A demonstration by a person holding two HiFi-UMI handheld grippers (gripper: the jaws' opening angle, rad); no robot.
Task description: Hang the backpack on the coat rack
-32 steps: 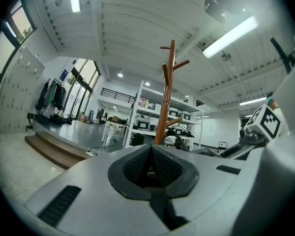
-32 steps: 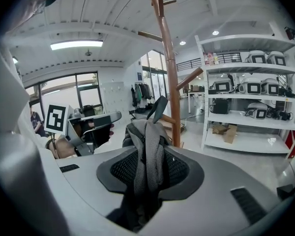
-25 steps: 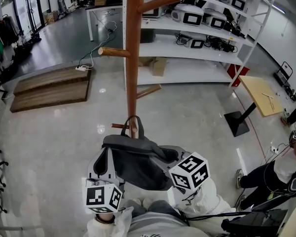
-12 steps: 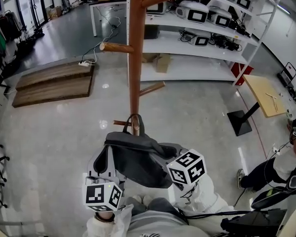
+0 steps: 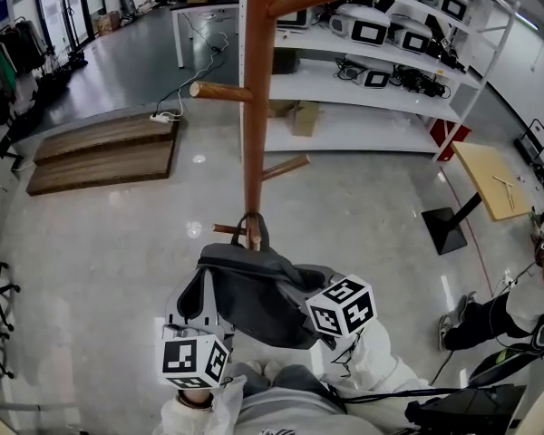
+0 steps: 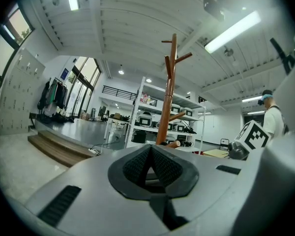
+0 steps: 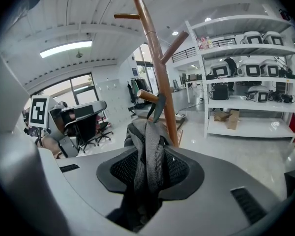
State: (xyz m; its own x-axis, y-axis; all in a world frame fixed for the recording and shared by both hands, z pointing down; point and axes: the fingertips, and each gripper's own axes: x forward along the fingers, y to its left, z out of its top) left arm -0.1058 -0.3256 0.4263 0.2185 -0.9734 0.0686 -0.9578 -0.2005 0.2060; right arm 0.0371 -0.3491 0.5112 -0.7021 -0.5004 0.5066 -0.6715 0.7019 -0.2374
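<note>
The wooden coat rack (image 5: 257, 107) stands right in front of me, with pegs at several heights. A dark grey backpack (image 5: 254, 293) hangs at its foot; its top handle loop (image 5: 251, 227) sits at a short low peg (image 5: 227, 230), and I cannot tell whether it rests on it. My right gripper (image 7: 147, 168) is shut on a grey mesh strap of the backpack (image 7: 145, 136), and its marker cube (image 5: 342, 308) shows on the bag's right. My left gripper (image 5: 193, 286) sits against the bag's left side. In its own view the left gripper (image 6: 150, 156) has its pads meeting, with nothing between them.
White shelves (image 5: 372, 107) with devices stand behind the rack. A wooden platform (image 5: 100, 157) lies at the left, with a power strip and cable (image 5: 163, 116) beside it. A small wooden table (image 5: 490, 175) and a crouching person (image 5: 526, 306) are at the right.
The right gripper has sunk slightly with the strap in it. The left gripper has stayed put. The handle loop stays at the low peg.
</note>
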